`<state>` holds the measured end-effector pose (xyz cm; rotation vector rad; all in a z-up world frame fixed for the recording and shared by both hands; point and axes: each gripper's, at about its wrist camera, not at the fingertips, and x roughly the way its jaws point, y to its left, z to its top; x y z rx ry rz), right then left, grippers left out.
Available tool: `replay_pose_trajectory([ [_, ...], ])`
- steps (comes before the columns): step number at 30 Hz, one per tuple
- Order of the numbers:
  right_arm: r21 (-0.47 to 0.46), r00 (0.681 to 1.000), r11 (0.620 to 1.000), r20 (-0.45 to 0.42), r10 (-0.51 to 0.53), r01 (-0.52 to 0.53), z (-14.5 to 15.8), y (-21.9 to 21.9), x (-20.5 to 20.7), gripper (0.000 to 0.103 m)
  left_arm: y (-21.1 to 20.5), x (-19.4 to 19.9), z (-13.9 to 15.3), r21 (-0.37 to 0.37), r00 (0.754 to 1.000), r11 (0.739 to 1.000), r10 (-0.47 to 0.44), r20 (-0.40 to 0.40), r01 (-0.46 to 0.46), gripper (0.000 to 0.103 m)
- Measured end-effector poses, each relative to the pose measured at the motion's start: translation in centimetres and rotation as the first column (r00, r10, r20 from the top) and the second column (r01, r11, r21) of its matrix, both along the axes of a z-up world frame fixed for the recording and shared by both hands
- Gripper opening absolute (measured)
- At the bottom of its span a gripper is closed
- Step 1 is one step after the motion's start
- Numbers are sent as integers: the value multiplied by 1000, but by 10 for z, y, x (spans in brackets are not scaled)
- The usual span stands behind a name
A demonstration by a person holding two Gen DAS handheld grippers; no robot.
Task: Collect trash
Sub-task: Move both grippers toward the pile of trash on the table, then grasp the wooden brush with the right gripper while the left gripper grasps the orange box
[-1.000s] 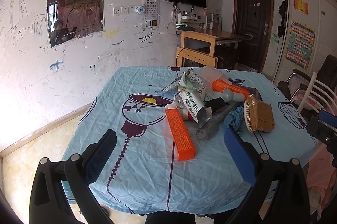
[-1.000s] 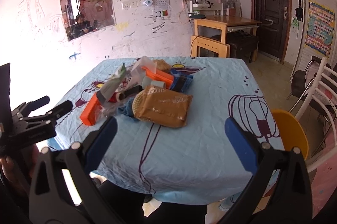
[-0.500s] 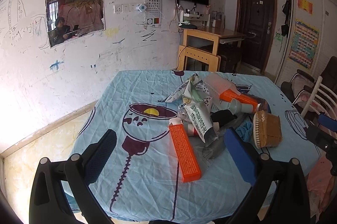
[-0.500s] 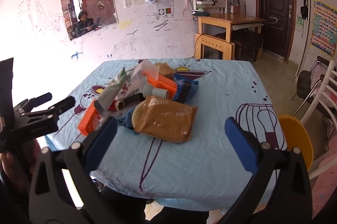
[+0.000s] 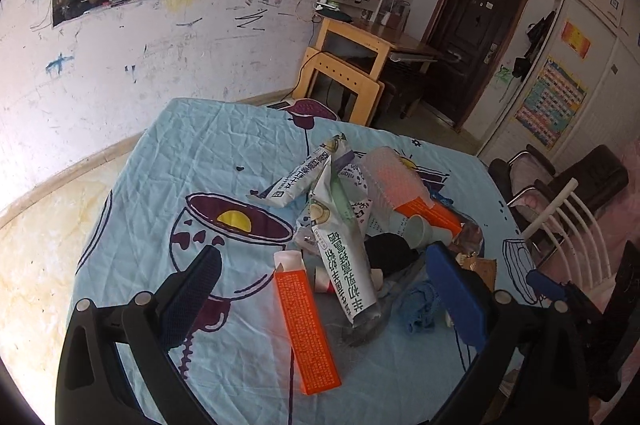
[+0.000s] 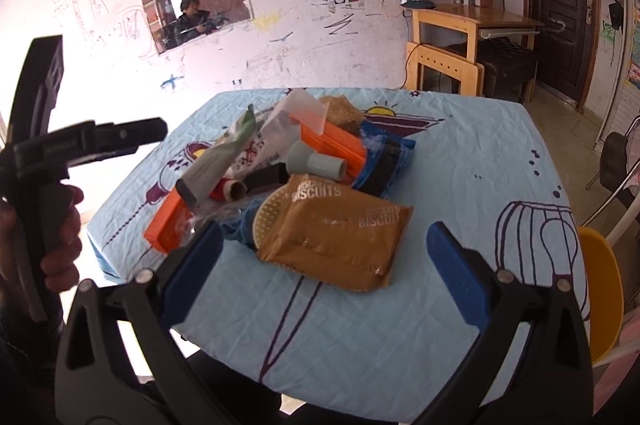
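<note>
Though heaped, trash pile (image 5: pixel 360 237) incl. orange box (image 5: pixel 306 329).

trash pile (image 5: pixel 360 237) on table (image 5: pixel 192 153), biscuit bag (image 6: pixel 340 229) at its right

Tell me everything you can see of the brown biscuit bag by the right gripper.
The brown biscuit bag is a glossy foil-like pouch printed BISCUITS in pale letters. It lies flat and slightly crumpled on the blue tablecloth, at the pile's near edge. Its far left corner overlaps a round tan brush. No gripper touches it.

I've brought both my left gripper (image 5: pixel 324 295) and right gripper (image 6: pixel 324 259) closer over the trash pile (image 5: pixel 360 233)
</note>
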<state>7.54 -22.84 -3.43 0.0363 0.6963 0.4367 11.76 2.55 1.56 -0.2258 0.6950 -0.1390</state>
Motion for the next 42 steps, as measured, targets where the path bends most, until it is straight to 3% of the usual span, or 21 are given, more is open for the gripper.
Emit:
replay_pose_trajectory([
  [3,-3,999,999,-24,47,-47,-4,5,8,98,-3,12,-4,-11,999,1000,-15,-30,15,97],
  [8,-11,995,997,-70,73,-74,-10,5,26,98,7,27,-14,-22,984,1000,1,-177,-5,97],
  [16,-17,984,996,-157,87,-91,-24,3,43,98,3,21,-16,40,962,999,-12,-273,24,97],
  [19,16,974,996,-211,85,-84,-30,-1,52,98,-1,22,-22,33,943,998,-38,-332,52,97],
  [23,19,974,995,-201,100,-99,-33,-2,51,95,-10,23,-27,39,935,997,-48,-351,66,94],
  [25,14,975,995,-200,99,-98,-35,-4,52,75,-13,26,-31,32,927,997,-56,-370,74,88],
  [29,49,975,994,-193,109,-102,-33,-11,51,50,-19,32,-47,4,903,997,-64,-424,73,71],
  [31,49,980,995,-174,99,-92,-28,-15,49,25,-19,32,-52,-18,898,998,-67,-435,65,70],
  [39,112,986,990,-134,101,-86,-18,-37,40,22,-4,24,-59,-21,882,1000,-24,-471,15,70],
  [42,130,988,988,-117,102,-87,-14,-43,35,19,6,21,-56,-57,877,998,-20,-479,-8,70],
])
